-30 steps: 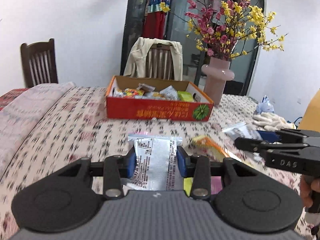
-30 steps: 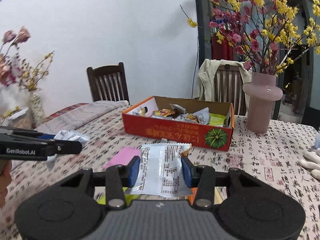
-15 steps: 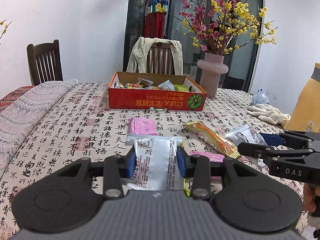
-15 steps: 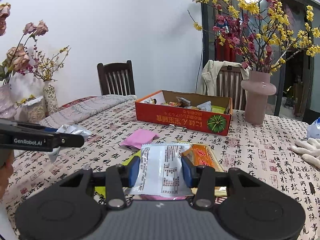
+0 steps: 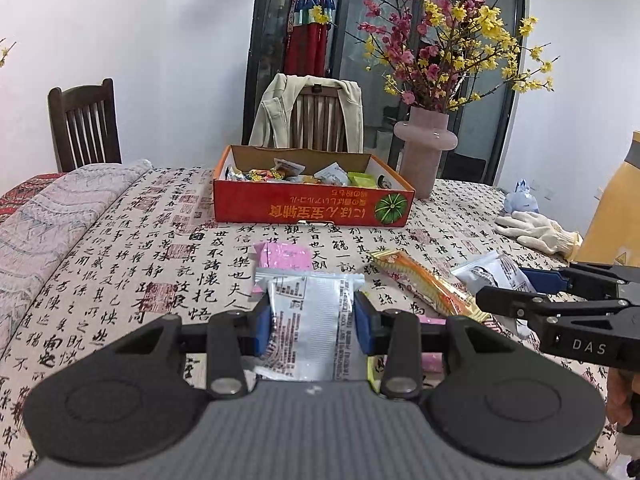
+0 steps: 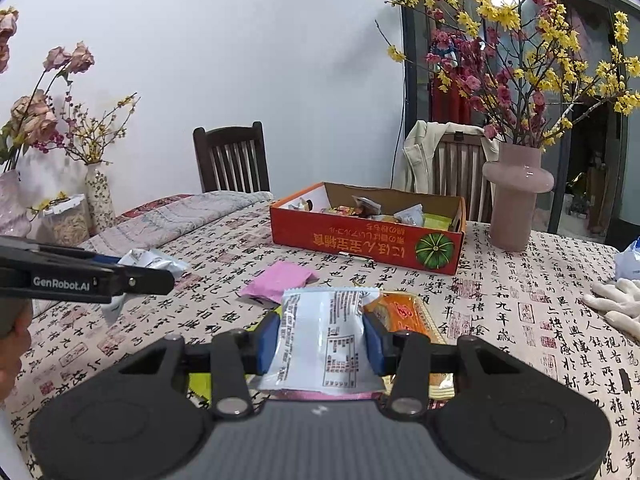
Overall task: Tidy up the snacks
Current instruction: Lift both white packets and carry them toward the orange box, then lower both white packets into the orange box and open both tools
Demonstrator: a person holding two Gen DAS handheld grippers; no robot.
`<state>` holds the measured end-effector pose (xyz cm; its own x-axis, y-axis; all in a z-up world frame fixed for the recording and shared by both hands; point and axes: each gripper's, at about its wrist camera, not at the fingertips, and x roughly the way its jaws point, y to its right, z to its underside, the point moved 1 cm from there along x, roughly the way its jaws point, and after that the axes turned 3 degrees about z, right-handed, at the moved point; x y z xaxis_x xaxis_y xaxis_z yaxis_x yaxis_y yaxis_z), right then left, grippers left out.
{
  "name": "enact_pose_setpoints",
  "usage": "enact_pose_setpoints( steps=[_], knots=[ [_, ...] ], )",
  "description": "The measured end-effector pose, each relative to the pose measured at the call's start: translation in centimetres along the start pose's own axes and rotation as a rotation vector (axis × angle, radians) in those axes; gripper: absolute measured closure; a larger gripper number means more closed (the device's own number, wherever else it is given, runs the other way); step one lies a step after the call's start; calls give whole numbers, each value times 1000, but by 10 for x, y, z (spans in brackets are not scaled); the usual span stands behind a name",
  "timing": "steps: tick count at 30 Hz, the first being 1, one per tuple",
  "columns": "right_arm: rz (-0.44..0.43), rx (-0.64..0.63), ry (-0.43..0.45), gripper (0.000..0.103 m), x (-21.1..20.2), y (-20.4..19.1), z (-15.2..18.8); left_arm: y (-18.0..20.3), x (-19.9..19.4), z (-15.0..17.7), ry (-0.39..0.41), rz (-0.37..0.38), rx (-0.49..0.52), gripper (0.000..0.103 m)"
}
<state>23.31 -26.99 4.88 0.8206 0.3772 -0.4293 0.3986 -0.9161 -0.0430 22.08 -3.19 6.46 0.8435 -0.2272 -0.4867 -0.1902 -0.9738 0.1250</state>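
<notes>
My left gripper [image 5: 314, 326] is shut on a silver-white snack packet [image 5: 310, 324], held above the table. My right gripper [image 6: 322, 340] is shut on another silver-white snack packet [image 6: 324, 340]. In the left wrist view the right gripper [image 5: 520, 288] shows at the right with its packet [image 5: 494, 272]. In the right wrist view the left gripper [image 6: 132, 276] shows at the left with its packet [image 6: 154, 260]. The red cardboard box [image 5: 312, 208], also in the right wrist view [image 6: 360, 242], holds several snacks at the table's far side. A pink packet [image 5: 284, 256] and an orange packet [image 5: 424, 284] lie loose on the tablecloth.
A pink vase with blossom branches [image 5: 424, 146] stands right of the box. White gloves [image 5: 536, 230] lie at the right edge. A folded quilt [image 5: 52, 208] covers the table's left side. Chairs [image 5: 84, 124] stand behind. More vases [image 6: 98, 196] stand at far left.
Both grippers have pulled back from the box, each still holding its packet. The box looks farther away and more loose packets show on the table.
</notes>
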Motion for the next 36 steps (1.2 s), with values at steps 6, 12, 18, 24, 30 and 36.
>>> enact_pose_setpoints(
  steps=[6, 12, 18, 24, 30, 36],
  knots=[
    [19, -4, 11, 59, 14, 12, -17, -12, 21, -32, 9, 57, -10, 62],
    [47, 0, 58, 59, 40, 36, -64, -27, 56, -94, 84, 73, 18, 62],
    [50, 42, 97, 59, 89, 62, -119, -40, 125, -151, 76, 83, 30, 62],
    [57, 92, 52, 59, 176, 91, -156, -50, 213, -191, 32, 112, 0, 62],
    [71, 209, -96, 59, 280, 129, -154, -55, 293, -185, -75, 170, -75, 62],
    [110, 195, -189, 58, 342, 131, -127, -61, 338, -157, -157, 195, -126, 61]
  ],
)
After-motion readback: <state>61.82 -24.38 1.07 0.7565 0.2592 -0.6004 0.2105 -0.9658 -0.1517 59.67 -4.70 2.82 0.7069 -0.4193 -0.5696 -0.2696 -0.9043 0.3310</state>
